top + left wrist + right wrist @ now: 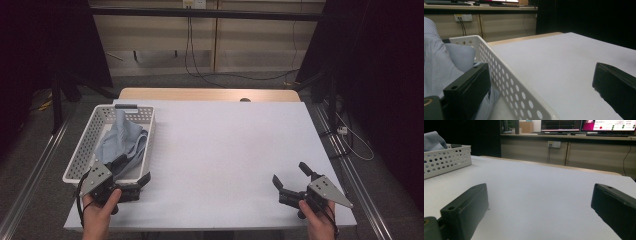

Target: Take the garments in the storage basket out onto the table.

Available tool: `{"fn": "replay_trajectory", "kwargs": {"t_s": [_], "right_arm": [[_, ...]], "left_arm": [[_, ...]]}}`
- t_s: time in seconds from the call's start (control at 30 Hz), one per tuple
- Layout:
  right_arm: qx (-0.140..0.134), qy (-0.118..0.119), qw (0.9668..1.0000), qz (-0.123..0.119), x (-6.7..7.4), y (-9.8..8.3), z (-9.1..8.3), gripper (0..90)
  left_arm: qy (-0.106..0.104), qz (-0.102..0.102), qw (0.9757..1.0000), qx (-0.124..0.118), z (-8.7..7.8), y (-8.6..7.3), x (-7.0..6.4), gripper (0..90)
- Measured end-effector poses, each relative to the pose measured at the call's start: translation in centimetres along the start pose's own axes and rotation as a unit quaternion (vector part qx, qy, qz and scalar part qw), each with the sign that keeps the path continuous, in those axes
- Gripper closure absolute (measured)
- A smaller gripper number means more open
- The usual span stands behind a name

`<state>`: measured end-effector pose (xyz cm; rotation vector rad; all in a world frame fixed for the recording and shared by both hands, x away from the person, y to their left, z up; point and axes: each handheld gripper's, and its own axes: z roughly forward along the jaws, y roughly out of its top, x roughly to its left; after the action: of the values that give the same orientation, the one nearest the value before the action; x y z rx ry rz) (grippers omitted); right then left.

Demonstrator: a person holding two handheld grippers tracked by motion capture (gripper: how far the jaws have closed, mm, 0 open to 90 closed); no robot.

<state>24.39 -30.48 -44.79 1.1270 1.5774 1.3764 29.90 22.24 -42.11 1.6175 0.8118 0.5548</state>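
A white perforated basket stands at the table's left with a light blue cloth bunched inside it. My left gripper is open at the basket's near right corner. Its jaws straddle the basket wall: one jaw lies inside against the cloth, the other outside over the table, and neither presses on the wall. My right gripper stands open low over the white table top near the front right, with nothing between its fingers. From the right gripper the basket and cloth sit far off to the left.
The white table top stretches between the basket and the right gripper. A wooden strip runs along its far edge. Cables and dark stands lie on the floor behind. A counter with monitors stands beyond the table.
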Motion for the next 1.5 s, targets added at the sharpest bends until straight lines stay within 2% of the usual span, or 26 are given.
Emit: {"fn": "replay_trajectory", "kwargs": {"t_s": [0.33, 0.73, 1.07, 1.1, 1.27, 1.5], "right_arm": [[-0.001, 0.001, 1.0000, -0.001, 0.0, 0.1, -0.1, 0.6], [0.000, 0.006, 1.0000, -0.006, 0.1, 0.1, -0.2, 1.0], [0.000, 0.016, 0.9998, -0.012, 0.6, 0.2, -0.3, 1.1], [0.000, 0.017, 0.9998, -0.011, 0.6, 0.2, -0.3, 1.1], [-0.001, 0.018, 0.9998, -0.010, 0.6, 0.2, -0.3, 1.1], [-0.002, 0.018, 0.9998, -0.009, 0.5, 0.2, -0.4, 1.1]], "left_arm": [[-0.004, 0.010, 0.9999, 0.001, 0.1, 0.5, -0.1, 1.8], [-0.006, 0.004, 1.0000, -0.006, 0.2, 1.5, 0.1, 1.8], [-0.001, 0.000, 1.0000, 0.001, 0.3, 2.2, 0.8, 1.8], [-0.002, 0.005, 1.0000, 0.004, 0.3, 2.3, 0.9, 1.8], [-0.007, 0.001, 0.9999, 0.008, 0.7, 3.1, 1.1, 1.9], [-0.008, 0.010, 0.9999, 0.010, 1.0, 4.5, 1.5, 1.8]]}}
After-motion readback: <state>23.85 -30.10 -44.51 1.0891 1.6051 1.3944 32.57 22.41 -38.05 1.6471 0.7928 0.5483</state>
